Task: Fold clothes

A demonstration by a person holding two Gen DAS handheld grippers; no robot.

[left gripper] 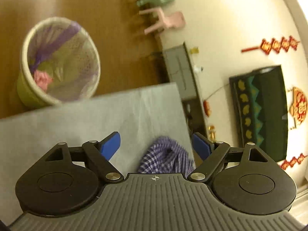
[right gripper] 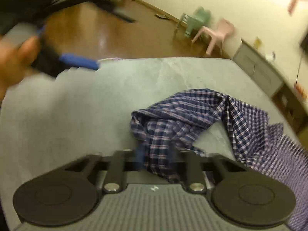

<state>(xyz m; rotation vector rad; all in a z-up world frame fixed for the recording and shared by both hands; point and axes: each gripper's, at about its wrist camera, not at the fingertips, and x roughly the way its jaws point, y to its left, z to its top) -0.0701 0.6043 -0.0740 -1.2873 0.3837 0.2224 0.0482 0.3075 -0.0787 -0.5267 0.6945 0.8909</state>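
A crumpled blue plaid garment (right gripper: 184,123) lies bunched on the grey table (right gripper: 96,105), toward the table's right edge, with one part trailing off to the near right corner. The right gripper (right gripper: 156,159) sits at the garment's near end, its jaws drawn nearly together with a fold of the plaid cloth pinched between them; the fingers themselves are blurred. The left gripper (left gripper: 156,146) hangs above the table with its blue fingers (left gripper: 110,146) spread wide and nothing held; a heap of the garment (left gripper: 166,157) shows below the gap, not touched by either pad. In the right wrist view the left gripper (right gripper: 77,61) appears at the table's far left edge, gripped by a hand (right gripper: 15,61). Beyond the table's far edge a lined wastebasket (left gripper: 57,61) stands on the wooden floor. Further off, by the wall, stand a pink chair (right gripper: 215,34) and a green chair (right gripper: 196,19), and a grey cabinet (right gripper: 258,67) runs past the table's right side
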